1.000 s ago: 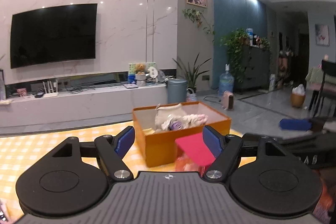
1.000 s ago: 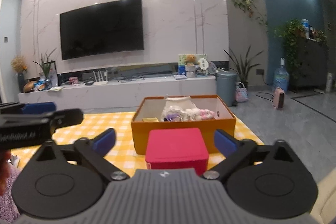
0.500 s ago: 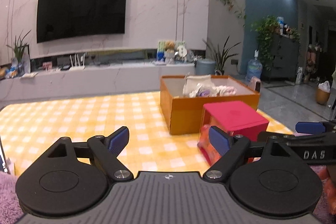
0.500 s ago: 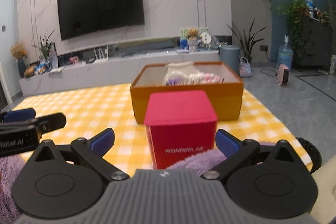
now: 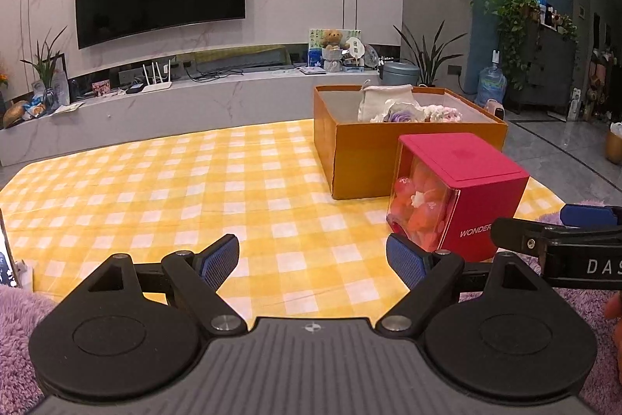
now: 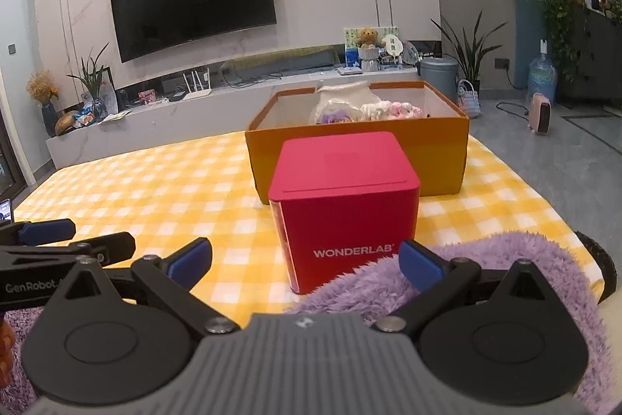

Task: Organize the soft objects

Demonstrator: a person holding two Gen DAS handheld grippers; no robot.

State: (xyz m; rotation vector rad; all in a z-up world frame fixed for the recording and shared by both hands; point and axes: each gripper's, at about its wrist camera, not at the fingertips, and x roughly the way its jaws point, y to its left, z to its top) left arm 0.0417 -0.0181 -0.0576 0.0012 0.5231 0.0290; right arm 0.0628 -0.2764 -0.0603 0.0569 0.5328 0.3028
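Both claws have sunk toward the yellow checked tabletop (image 5: pixel 163 189) since a second ago, so the view now tips down onto it. The left claw (image 5: pixel 312 261) has just been opening and stands apart with nothing between its jaws; the right claw (image 6: pixel 305 261) is also apart and empty. The red box (image 6: pixel 346 205) sits just before the orange box (image 6: pixel 439 158), which already holds soft things. Purple fuzzy fabric (image 6: pixel 486 279) lies under the right claw, probably next to gather.
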